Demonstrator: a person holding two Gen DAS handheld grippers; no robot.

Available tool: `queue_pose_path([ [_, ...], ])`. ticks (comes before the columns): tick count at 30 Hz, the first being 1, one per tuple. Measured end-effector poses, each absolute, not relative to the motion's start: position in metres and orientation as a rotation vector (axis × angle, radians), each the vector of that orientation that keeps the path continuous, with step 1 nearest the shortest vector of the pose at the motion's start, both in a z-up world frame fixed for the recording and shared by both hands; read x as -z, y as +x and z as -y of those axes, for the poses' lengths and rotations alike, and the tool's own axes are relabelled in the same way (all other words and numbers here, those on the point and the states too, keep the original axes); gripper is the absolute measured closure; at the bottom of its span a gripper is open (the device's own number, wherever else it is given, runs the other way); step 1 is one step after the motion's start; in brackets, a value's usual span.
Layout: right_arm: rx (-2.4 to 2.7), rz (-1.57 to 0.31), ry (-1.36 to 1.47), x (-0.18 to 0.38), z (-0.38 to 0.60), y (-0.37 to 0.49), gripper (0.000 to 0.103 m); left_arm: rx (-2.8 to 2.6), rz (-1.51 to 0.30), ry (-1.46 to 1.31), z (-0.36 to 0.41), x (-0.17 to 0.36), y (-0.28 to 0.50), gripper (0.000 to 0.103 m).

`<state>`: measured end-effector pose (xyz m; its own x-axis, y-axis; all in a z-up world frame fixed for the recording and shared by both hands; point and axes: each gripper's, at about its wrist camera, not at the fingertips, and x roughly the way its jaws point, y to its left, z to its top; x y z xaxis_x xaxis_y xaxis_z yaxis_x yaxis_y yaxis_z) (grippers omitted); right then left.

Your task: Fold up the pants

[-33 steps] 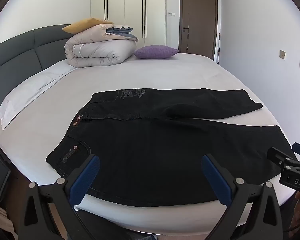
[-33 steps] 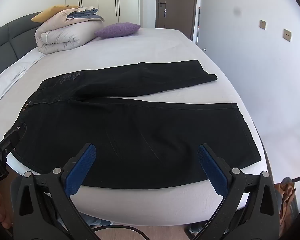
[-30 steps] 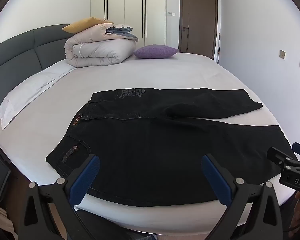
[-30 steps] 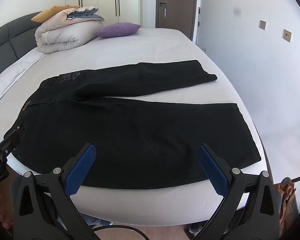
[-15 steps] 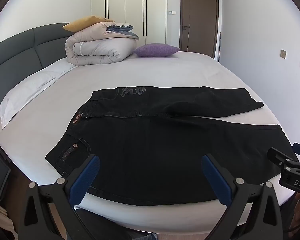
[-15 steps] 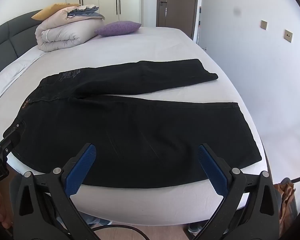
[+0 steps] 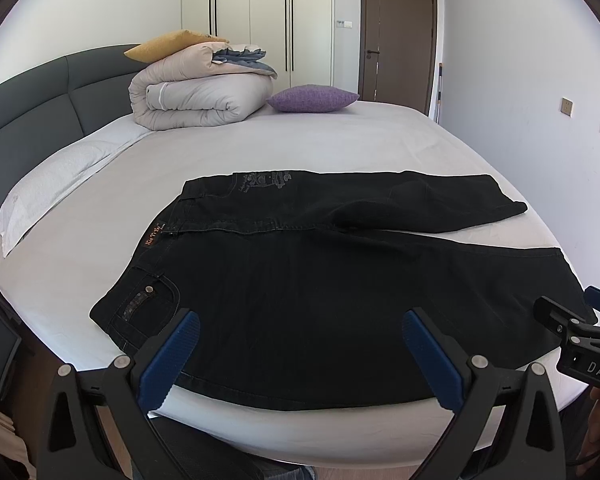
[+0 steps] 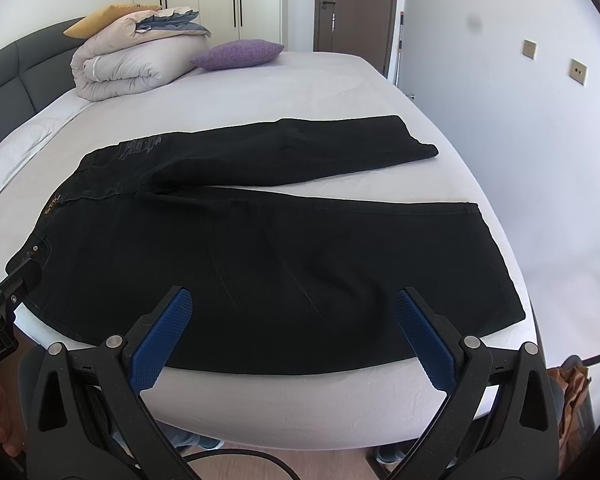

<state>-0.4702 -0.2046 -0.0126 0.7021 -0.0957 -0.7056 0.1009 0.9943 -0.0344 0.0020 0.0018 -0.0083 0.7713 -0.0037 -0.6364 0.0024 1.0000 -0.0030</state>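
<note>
You are holding both tools wide apart and gripping nothing: left gripper (image 7: 300, 344) and right gripper (image 8: 292, 320) are hovering at the near edge of the bed (image 8: 340, 92). Black pants (image 7: 320, 280) are lying flat just ahead, legs spreading rightward, bare sheet stretching beyond toward the folded duvet (image 7: 200, 92).

Before you, the pants (image 7: 340, 288) are matt black denim with visible stitching and a small metal rivet. The bed (image 7: 340, 140) wears a smooth, pale cloth sheet. Your fingers (image 7: 168, 354) are matt black plastic faced with textured blue pads. The headboard (image 7: 40, 92) looks like padded grey upholstery.
</note>
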Motion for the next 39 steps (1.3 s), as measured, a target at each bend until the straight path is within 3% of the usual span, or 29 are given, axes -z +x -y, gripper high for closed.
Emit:
queue_pose_path([
  [39, 0.109, -0.794, 0.005, 0.0121, 0.2076, -0.4725, 0.000, 0.003, -0.694, -0.001, -0.0018, 0.0124, 0.0031, 0.000],
])
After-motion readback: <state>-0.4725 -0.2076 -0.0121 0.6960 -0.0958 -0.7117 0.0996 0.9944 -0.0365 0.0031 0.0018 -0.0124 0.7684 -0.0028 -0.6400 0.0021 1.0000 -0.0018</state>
